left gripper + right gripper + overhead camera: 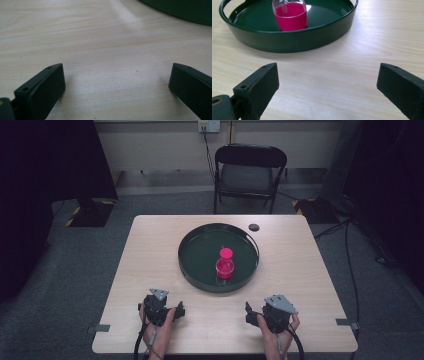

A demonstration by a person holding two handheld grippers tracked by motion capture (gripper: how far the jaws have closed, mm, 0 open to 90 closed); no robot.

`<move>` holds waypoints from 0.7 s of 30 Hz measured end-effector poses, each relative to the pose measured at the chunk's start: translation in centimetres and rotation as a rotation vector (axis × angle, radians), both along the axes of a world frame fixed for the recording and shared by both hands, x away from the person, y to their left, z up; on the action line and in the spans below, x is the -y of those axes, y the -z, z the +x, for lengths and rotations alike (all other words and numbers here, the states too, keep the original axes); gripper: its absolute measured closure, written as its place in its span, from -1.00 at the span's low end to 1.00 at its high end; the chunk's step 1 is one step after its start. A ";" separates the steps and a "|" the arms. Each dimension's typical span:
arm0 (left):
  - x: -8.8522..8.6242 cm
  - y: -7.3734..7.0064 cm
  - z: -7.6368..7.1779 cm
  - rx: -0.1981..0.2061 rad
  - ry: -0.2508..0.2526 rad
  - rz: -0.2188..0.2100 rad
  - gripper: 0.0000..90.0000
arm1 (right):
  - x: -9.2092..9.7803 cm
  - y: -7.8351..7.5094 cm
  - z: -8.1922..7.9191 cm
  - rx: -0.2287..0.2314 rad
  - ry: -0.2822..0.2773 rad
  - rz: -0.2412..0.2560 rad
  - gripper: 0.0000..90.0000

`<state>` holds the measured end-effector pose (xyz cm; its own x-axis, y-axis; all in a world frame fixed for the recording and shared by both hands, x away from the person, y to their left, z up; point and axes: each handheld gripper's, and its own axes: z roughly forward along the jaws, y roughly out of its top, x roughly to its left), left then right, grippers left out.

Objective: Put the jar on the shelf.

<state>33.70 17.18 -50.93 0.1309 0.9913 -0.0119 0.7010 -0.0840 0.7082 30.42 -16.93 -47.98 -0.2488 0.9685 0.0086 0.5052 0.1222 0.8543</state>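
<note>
High view puts your left gripper (172, 312) and your right gripper (253, 314) low on the table (150, 250), well apart, each near the front edge. Both have their jaws spread wide with nothing between them but bare wood; the left gripper view and right gripper view confirm that. Ahead of both, between their lines of reach, sits the round dark green tray (192, 265), its near wall closer to your right gripper than to your left. A raised rim runs all the way round, so it stands between your jaws and what is inside. The bottle (224, 264) with pink liquid and a pink cap stands upright inside the tray, right of its centre, long axis vertical, cap pointing up. Beyond the tray, ahead of your right gripper, a small black disc (254, 227) lies on the table. A folding chair (250, 172) stands past the far edge.
</note>
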 end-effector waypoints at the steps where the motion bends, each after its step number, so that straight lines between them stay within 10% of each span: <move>1: 0.0 0.0 0.0 0.000 0.000 0.000 -1.00 | 0.0 0.2 0.0 -0.004 -0.002 -0.003 -0.94; 21: 0.0 0.0 0.0 0.000 0.000 -0.001 -1.00 | -0.3 2.4 0.4 -0.102 0.014 -0.027 -0.93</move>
